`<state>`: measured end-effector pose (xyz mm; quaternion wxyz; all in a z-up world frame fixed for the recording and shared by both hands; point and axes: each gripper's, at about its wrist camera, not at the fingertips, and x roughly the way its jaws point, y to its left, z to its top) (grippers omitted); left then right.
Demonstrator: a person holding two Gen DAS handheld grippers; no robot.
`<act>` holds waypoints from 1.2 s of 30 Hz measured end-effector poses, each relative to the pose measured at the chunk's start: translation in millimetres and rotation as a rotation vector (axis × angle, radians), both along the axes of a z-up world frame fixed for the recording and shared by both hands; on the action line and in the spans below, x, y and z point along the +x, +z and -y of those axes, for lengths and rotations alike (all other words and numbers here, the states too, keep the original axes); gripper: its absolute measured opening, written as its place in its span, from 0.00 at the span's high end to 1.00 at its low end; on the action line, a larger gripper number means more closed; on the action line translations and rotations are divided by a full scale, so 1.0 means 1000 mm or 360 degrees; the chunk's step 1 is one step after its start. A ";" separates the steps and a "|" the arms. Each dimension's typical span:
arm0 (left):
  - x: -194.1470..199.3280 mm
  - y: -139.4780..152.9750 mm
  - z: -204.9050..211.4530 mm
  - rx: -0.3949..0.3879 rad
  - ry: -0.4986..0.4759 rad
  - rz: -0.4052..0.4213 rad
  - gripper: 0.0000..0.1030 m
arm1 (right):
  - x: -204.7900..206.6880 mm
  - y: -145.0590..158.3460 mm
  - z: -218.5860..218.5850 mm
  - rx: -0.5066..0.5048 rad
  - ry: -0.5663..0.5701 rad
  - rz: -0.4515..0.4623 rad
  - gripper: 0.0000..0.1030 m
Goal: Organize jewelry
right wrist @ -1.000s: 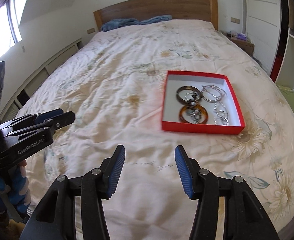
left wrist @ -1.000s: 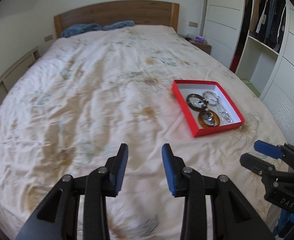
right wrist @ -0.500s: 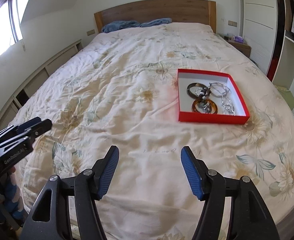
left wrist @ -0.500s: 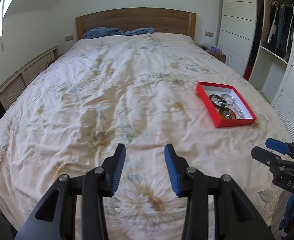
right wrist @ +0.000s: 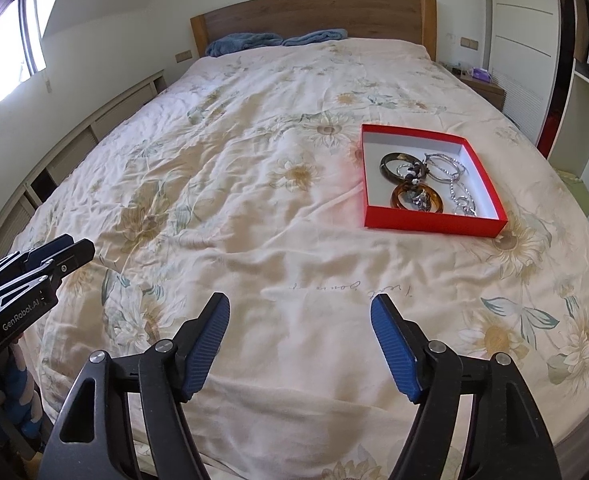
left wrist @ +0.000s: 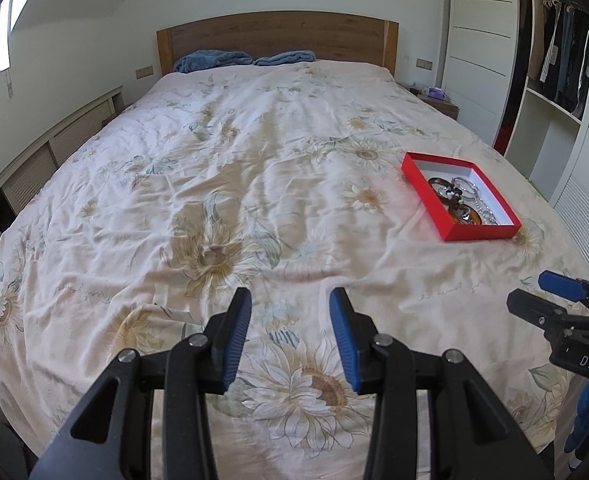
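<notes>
Red jewelry box point(right wrist: 430, 226) sits lidless on floral bedspread point(right wrist: 254, 208), right side of bed. Inside: dark bangle point(right wrist: 396, 165), amber bangle point(right wrist: 416, 199), silver hoops point(right wrist: 446, 168), chain point(right wrist: 464, 200). Left claw point(left wrist: 290, 338) spread, holding nothing, above the bed's foot. Right claw point(right wrist: 300, 346) spread wider, holding nothing, well short of box.

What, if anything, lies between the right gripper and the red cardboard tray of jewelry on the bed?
Nothing visible does. Between the open right gripper and the red cardboard tray lies only bare, wrinkled floral bedspread. The left gripper sits far off to the left, out of that path.
</notes>
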<state>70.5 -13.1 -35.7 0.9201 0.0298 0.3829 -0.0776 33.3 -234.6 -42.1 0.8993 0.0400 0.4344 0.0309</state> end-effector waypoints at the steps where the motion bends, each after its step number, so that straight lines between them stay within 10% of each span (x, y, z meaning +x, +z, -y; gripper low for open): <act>1: 0.000 0.000 0.000 -0.0001 0.0000 -0.0001 0.62 | 0.000 -0.001 0.001 -0.0001 -0.0001 -0.0003 0.28; 36: -0.003 -0.018 0.006 -0.0063 -0.0052 -0.0055 0.62 | -0.003 -0.017 0.002 -0.0010 -0.0009 -0.0061 0.26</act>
